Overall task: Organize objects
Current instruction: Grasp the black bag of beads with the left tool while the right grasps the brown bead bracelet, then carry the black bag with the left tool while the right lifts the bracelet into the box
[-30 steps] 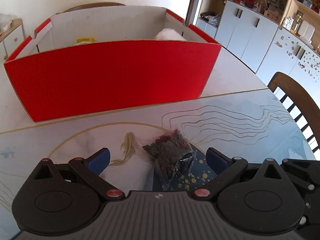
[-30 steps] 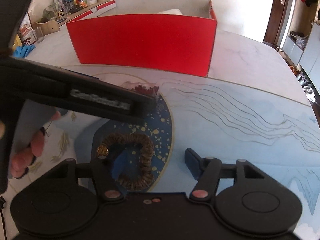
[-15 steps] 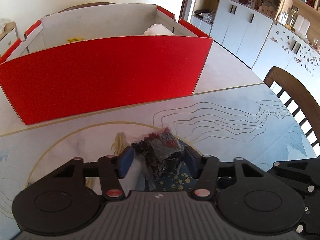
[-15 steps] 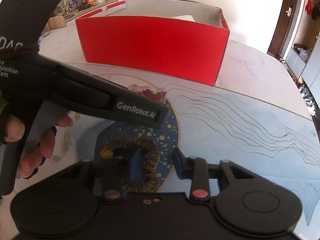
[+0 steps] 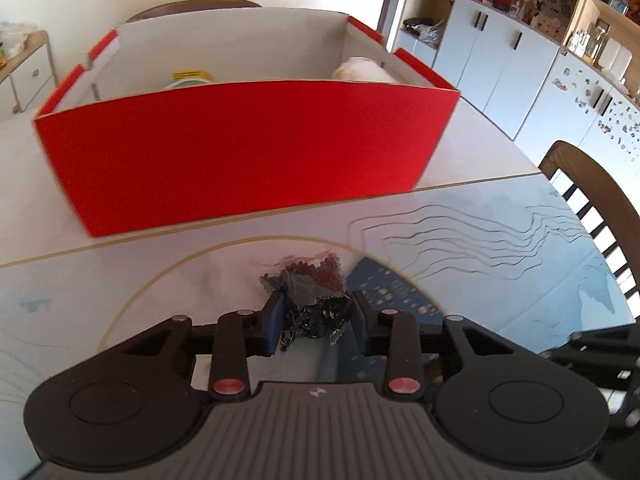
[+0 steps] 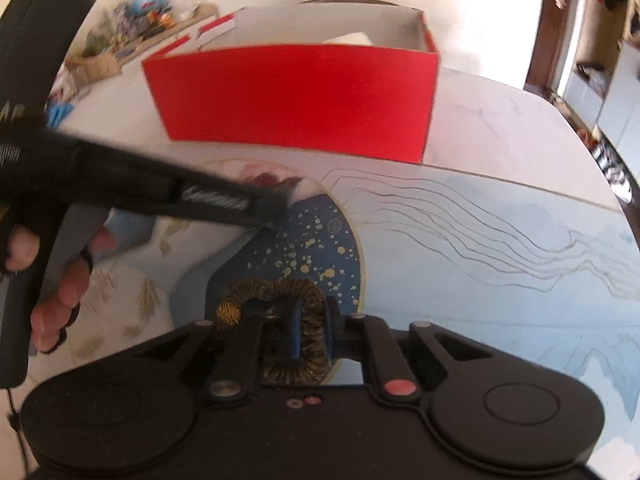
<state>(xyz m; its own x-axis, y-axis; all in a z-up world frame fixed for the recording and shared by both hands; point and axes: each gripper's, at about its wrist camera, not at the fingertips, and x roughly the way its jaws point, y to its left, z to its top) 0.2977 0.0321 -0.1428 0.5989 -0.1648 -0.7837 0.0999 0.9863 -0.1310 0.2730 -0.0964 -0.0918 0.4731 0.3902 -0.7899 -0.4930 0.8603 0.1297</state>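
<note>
My left gripper pinches the crumpled plastic packet between its pads. My right gripper clamps the brown-gold scrunchie, red box well ahead.

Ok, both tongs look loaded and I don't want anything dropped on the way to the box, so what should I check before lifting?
1. Left tongs shut on the small plastic bag of dark bits: ok, pads press it from both sides.
2. Right tongs shut on the gold-brown scrunchie: ok, one side of the ring is pinched.
3. Scrunchie clear of the table mat: cannot tell.
4. Red box open on top: ok.
5. Room inside the box: cannot tell; a yellow item and a white bundle are already there.
6. Right wrist view sharp: not ok, blurred.
</note>
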